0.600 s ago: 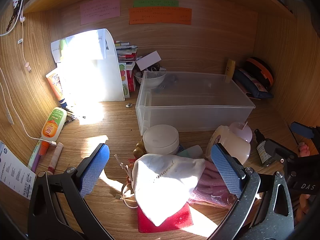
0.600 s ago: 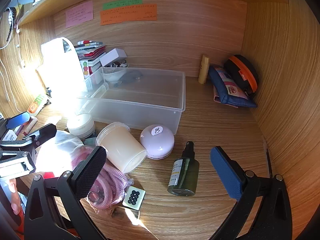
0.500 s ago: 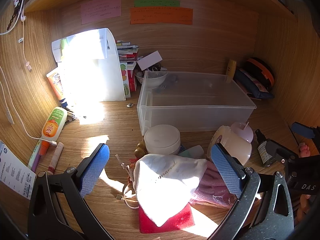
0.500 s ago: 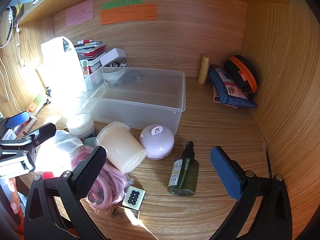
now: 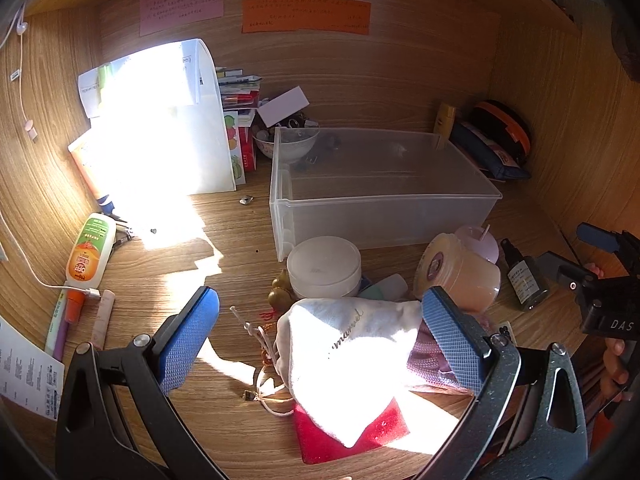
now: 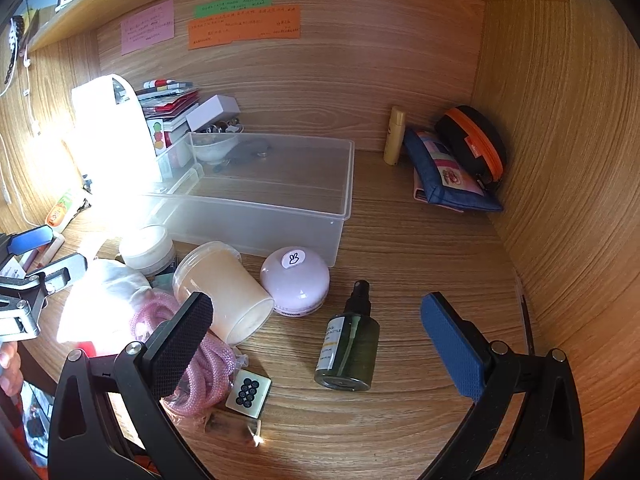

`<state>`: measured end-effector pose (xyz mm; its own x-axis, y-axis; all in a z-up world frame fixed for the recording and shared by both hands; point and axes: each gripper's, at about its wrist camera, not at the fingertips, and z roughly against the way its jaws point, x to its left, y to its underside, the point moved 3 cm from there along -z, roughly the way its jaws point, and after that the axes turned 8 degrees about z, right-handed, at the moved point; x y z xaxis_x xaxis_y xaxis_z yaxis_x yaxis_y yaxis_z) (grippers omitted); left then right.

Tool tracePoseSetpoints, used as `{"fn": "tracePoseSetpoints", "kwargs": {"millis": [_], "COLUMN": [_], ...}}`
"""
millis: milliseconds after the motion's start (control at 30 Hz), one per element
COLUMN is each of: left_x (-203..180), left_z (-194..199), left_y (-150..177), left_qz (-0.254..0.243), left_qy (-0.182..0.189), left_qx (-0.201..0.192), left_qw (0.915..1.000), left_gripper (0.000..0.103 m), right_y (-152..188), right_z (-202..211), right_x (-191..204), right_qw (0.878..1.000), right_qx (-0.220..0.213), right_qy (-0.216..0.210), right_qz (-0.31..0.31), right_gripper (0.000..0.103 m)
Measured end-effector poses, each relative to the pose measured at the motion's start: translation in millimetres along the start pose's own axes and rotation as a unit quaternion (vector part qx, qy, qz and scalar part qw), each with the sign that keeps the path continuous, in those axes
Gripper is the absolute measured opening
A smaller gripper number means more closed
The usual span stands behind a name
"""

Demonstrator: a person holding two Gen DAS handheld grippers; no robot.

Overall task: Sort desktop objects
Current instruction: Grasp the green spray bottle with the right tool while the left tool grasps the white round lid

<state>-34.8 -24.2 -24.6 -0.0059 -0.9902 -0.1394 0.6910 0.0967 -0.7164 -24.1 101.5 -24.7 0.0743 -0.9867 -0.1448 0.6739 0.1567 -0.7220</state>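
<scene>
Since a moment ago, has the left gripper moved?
Yes: the left gripper edged slightly forward, since the clear storage bin sits marginally lower and nearer in its view.

One clear bin (image 6: pixel 280 216), two round jars (image 6: pixel 148 246), one spray bottle (image 6: pixel 350 340), three wall notes (image 6: pixel 244 26).

The left gripper (image 5: pixel 320 336) and right gripper (image 6: pixel 316 340) both hover with jaws spread wide, seemingly gripping nothing, fingers (image 5: pixel 614 364) wrapping the right handle.

Bare desk (image 6: pixel 420 256) right of clear bin (image 6: pixel 280 216), clutter (jars, pouch (image 5: pixel 352 356)) crowding its front
</scene>
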Motion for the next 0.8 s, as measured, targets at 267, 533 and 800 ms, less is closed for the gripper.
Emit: {"fn": "tracePoseSetpoints", "kwargs": {"millis": [267, 533, 800], "left_x": [9, 8, 8], "left_z": [-28, -71, -100], "left_y": [-13, -23, -23], "left_qz": [0.022, 0.023, 0.017], "left_qy": [0.034, 0.038, 0.049], "left_qx": [0.070, 0.139, 0.176], "left_qw": [0.9967, 0.9893, 0.9830], "left_gripper": [0.103, 0.103, 0.101], "right_y": [4, 18, 30], "right_z": [-3, -20, -48], "right_x": [-21, -37, -37], "right_qw": [1.000, 0.999, 0.995], "right_qx": [0.008, 0.044, 0.084], "right_qy": [-0.013, -0.004, -0.051], "right_qz": [-0.016, -0.006, -0.001], "right_gripper": [0.103, 0.103, 0.091]}}
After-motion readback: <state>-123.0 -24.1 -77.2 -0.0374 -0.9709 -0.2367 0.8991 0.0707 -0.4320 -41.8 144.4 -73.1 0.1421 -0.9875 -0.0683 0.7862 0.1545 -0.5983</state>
